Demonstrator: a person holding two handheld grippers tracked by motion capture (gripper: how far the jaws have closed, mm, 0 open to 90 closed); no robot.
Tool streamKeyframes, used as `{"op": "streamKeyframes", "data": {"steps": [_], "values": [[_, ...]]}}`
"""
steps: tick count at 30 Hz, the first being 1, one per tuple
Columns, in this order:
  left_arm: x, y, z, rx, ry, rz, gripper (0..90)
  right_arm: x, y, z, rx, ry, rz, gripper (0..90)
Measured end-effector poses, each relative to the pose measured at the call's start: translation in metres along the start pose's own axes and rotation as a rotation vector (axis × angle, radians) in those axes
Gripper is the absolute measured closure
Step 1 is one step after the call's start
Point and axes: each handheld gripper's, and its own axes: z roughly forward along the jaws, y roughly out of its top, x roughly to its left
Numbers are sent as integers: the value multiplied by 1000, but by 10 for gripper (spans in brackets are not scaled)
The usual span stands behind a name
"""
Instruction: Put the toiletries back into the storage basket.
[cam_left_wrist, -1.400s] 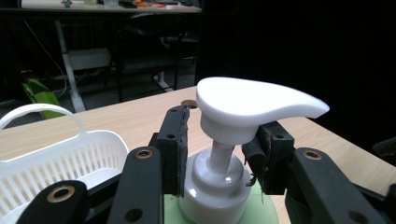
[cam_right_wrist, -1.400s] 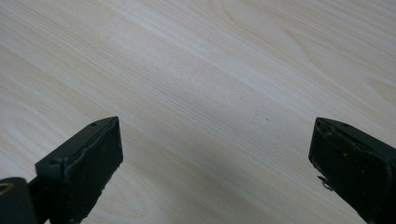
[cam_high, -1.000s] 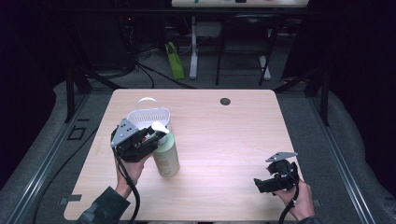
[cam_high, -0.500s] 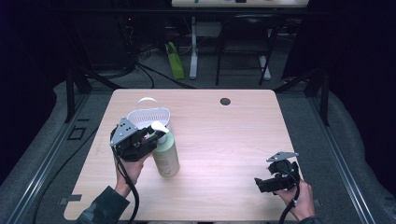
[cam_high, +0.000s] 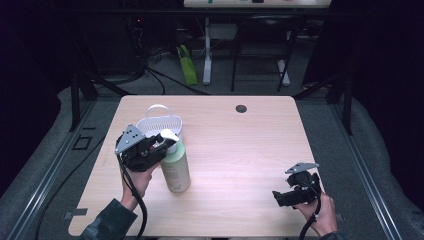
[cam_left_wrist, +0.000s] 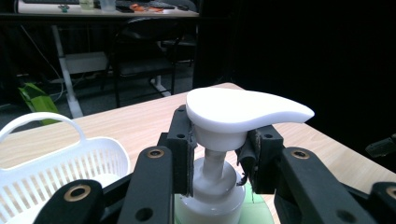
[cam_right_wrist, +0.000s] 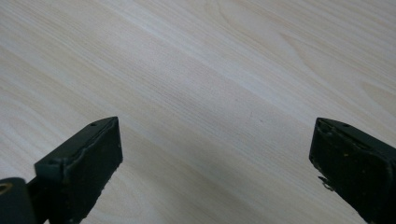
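The left claw (cam_left_wrist: 217, 156) grips the pump bottle (cam_high: 175, 167) by its neck, likely firmly; lift it straight up into the basket (cam_high: 156, 125). The right claw (cam_right_wrist: 215, 163) rests wide

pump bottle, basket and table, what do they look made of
Pump bottle: likely plastic, a pale green matte body and a smooth, slightly glossy white pump head. Basket: white moulded plastic, judging by its thin slotted walls and one-piece handle. Table: light wood or wood-look laminate, with printed-looking grain and a soft sheen.
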Motion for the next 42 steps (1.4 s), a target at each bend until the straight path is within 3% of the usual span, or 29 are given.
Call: {"op": "streamKeyframes", "data": {"steps": [23, 42], "values": [[5, 22, -17, 10, 9, 31, 676, -5, -2, 7, 41, 14, 5, 0], [8, 40, -24, 28, 12, 44, 677, -1, -1, 8, 59, 14, -38, 0]]}}
